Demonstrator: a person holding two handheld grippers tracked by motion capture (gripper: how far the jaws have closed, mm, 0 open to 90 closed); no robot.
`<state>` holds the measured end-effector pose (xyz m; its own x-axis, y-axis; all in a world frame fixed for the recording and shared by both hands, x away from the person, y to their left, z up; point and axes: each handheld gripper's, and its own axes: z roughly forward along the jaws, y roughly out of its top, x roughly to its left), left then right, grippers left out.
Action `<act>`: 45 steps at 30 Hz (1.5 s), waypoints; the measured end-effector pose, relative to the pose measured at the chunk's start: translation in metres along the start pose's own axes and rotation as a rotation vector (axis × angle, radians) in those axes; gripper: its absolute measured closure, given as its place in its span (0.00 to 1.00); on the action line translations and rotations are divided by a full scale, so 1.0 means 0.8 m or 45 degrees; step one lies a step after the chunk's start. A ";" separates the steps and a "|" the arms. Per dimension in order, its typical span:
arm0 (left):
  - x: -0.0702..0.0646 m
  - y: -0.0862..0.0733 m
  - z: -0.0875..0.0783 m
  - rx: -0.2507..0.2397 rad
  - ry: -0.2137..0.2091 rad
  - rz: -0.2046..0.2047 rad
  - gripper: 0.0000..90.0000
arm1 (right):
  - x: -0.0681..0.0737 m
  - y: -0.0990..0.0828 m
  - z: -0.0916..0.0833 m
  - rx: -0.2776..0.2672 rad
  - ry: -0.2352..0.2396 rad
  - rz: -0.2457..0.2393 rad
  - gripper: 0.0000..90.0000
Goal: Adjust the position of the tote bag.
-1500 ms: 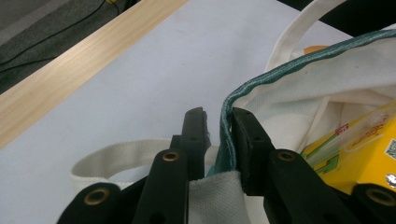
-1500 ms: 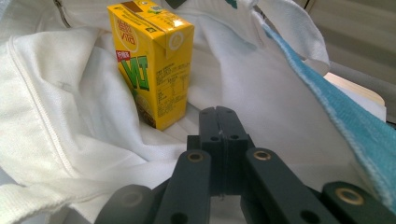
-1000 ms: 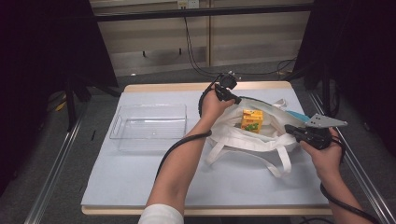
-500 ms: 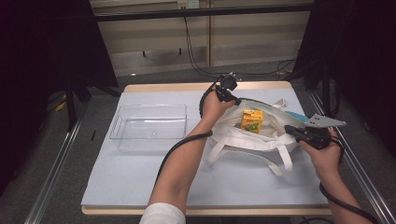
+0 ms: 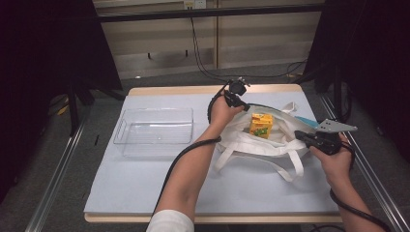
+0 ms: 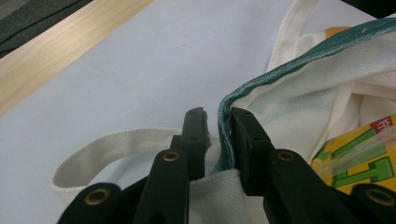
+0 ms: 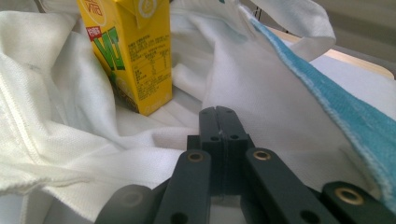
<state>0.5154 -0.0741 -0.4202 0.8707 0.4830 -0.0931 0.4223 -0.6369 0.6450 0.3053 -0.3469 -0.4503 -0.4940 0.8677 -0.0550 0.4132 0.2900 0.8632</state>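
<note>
High view: white tote bag (image 5: 261,140) lies right of centre on the surface, yellow carton (image 5: 260,124) upright inside; left gripper (image 5: 240,100) fingers pinch its far teal-edged rim, right gripper (image 5: 300,137) fingers clamp its right edge.

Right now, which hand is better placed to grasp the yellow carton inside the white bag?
Probably the right. The right gripper points straight at the carton, which stands upright just ahead. The left gripper clamps the bag rim, with the carton off to its side. The shut right jaws must open first.
</note>
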 end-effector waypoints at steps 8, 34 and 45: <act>0.000 -0.004 0.006 0.008 -0.001 -0.004 0.85 | -0.003 -0.012 0.006 0.024 -0.007 0.028 1.00; -0.002 -0.010 0.018 0.060 0.019 -0.013 0.85 | -0.007 -0.020 0.016 0.106 -0.007 0.057 1.00; -0.002 -0.010 0.023 0.087 0.027 0.012 0.85 | -0.007 -0.019 0.017 0.115 -0.008 0.057 1.00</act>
<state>0.5149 -0.0806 -0.4389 0.8694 0.4890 -0.0705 0.4309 -0.6808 0.5923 0.3121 -0.3505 -0.4699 -0.4687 0.8831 -0.0211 0.5024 0.2862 0.8159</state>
